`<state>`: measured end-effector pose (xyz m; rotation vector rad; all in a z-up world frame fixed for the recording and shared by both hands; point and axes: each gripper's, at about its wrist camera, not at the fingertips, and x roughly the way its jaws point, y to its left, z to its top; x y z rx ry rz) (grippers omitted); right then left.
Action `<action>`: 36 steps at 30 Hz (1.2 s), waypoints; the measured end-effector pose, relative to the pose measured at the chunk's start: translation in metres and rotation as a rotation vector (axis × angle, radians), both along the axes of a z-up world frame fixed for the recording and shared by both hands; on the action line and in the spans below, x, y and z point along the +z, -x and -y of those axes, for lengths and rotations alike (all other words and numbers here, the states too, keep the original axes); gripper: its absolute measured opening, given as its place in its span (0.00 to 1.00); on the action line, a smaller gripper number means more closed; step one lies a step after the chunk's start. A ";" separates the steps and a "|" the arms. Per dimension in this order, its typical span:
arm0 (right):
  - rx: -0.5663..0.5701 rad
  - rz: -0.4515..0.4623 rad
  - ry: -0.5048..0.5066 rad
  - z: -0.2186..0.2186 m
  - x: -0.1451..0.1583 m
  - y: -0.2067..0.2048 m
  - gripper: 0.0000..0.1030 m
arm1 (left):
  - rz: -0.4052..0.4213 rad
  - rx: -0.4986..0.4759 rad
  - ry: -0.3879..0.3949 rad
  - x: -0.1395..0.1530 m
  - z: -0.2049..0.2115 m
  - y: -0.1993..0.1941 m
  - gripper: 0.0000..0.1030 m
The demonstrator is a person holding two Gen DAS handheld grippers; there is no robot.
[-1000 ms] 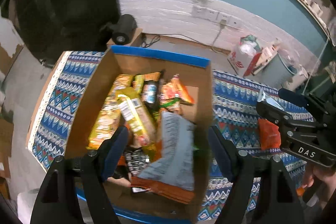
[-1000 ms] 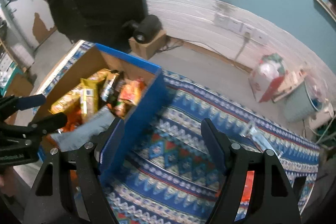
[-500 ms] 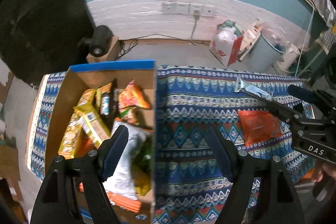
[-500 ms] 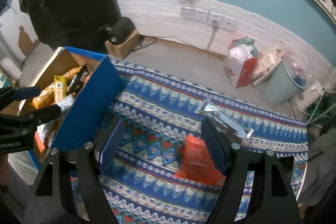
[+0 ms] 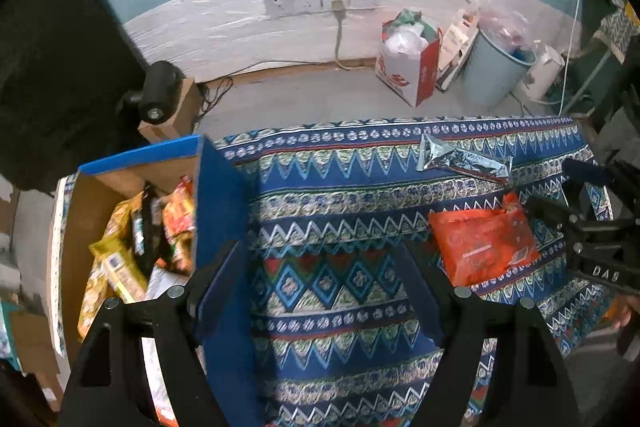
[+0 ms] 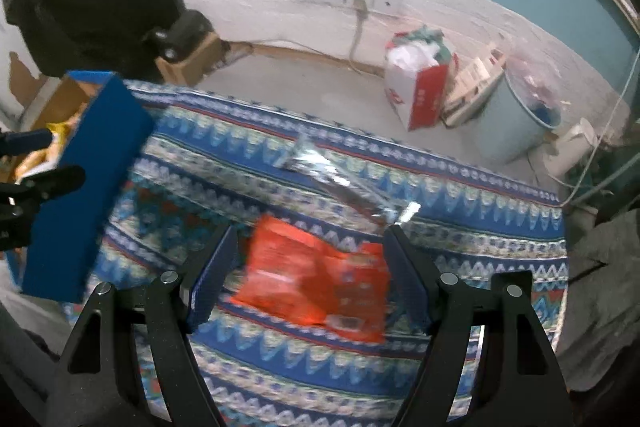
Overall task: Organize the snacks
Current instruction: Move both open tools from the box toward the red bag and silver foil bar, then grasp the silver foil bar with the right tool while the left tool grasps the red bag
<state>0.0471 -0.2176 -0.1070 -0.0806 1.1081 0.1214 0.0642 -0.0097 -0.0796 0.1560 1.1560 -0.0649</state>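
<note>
Left gripper (image 5: 320,279) released, nothing between its jaws, over bare patterned cloth (image 5: 328,203) with the cardboard box (image 5: 218,211) of snacks at 9 o'clock. Right gripper (image 6: 310,275) released, straddling the orange snack packet (image 6: 316,287); silver wrapper (image 6: 340,183) at 12 o'clock. Packet judged light, crinkly, slippery: pinch across its flat middle; right view motion-blurred, print unreadable, box contents partly hidden.

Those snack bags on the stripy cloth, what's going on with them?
A person holds a gripper in each hand and is tidying snacks. The box on the left is already full of packets. An orange bag and a silver packet lie loose on the cloth. The right gripper is open with the orange bag showing between its fingers. The left gripper is open and empty.
</note>
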 end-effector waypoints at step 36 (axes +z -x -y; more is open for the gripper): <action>0.278 -0.215 0.187 0.011 -0.125 -0.054 0.34 | -0.169 -0.103 -0.073 -0.096 0.042 -0.047 0.78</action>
